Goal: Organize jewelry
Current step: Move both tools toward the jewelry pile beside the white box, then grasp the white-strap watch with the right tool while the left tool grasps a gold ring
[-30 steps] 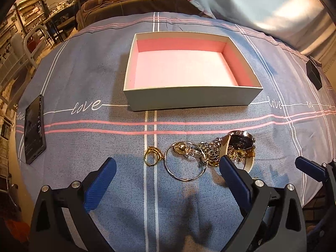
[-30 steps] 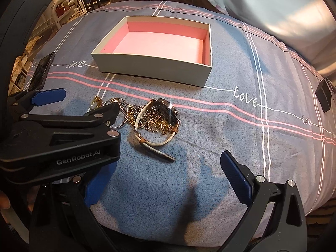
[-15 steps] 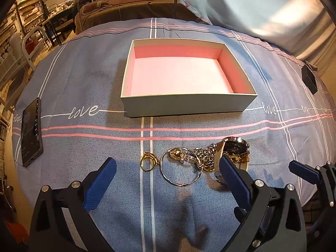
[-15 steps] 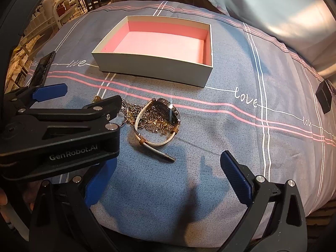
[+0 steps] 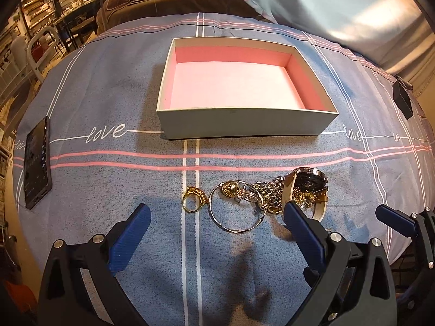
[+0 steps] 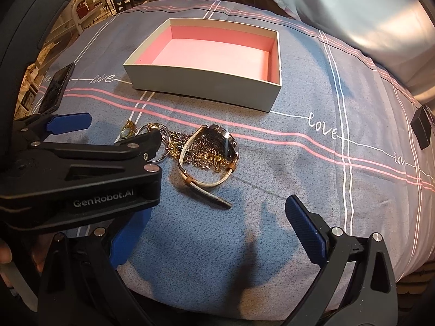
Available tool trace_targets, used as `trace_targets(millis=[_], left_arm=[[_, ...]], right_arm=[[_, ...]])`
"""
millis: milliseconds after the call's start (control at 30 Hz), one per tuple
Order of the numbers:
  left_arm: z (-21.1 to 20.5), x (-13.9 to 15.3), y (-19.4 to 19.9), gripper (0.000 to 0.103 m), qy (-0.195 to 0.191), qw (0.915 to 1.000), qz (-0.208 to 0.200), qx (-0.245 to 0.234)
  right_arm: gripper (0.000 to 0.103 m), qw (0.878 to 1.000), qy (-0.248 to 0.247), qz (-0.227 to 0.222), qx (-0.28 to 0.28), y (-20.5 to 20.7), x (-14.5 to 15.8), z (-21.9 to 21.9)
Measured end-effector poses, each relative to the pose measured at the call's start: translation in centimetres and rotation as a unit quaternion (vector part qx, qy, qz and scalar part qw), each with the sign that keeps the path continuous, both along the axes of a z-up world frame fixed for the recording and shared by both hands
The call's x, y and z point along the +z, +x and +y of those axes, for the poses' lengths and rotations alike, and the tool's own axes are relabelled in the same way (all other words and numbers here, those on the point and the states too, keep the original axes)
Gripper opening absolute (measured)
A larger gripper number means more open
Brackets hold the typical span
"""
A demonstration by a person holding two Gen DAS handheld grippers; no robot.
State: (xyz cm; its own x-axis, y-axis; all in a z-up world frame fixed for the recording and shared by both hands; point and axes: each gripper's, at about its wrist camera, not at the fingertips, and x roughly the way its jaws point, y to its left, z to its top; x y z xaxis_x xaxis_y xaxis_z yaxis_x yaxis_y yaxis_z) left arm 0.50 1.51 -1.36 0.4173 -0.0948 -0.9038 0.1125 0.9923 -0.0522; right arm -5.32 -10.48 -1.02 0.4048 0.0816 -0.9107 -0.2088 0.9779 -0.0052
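An empty white box (image 5: 244,121) with a pink lining (image 6: 217,54) sits mid-bed. In front of it lies a jewelry pile: a gold ring (image 5: 192,199), a large silver hoop (image 5: 236,208), a gold chain (image 5: 267,191) and a watch (image 5: 308,187) with a pale strap (image 6: 210,183). My left gripper (image 5: 214,229) hovers open just short of the hoop and ring, nothing between its fingers. My right gripper (image 6: 214,229) is open too, near the watch's strap end, to the right of the left gripper's body (image 6: 81,168).
A black phone (image 5: 36,160) lies at the bed's left edge, a small black box (image 5: 402,100) at the right edge. A large pillow (image 5: 339,5) rises behind. Blue sheet (image 5: 108,95) with pink stripes is open around the box. Furniture stands beyond the bed.
My left gripper has drawn back and lifted slightly, so the box and jewelry sit lower in its view. The right gripper has held still. Both stay open.
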Motion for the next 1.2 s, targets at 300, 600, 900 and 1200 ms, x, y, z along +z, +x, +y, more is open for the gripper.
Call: trace_targets(millis=[300, 600, 900, 1200], left_arm=[[0.2, 0.0, -0.4, 0.097, -0.003, 1.0000, -0.004, -0.005], [0.6, -0.2, -1.0, 0.097, 0.003, 1.0000, -0.003, -0.008], [1.8, -1.6, -0.7, 0.097, -0.010, 0.9999, -0.001, -0.011], [3.2, -1.4, -0.6, 0.097, 0.025, 0.9980, 0.033, -0.047]], right_arm=[[0.097, 0.999, 0.016, -0.008, 0.038, -0.4, -0.3, 0.6], [0.097, 0.998, 0.015, -0.021, 0.060, -0.8, -0.5, 0.6], [0.097, 0.994, 0.047, -0.041, 0.094, -0.5, -1.1, -1.3], [0.094, 0.982, 0.107, 0.006, 0.157, 3.5, -2.4, -2.0]])
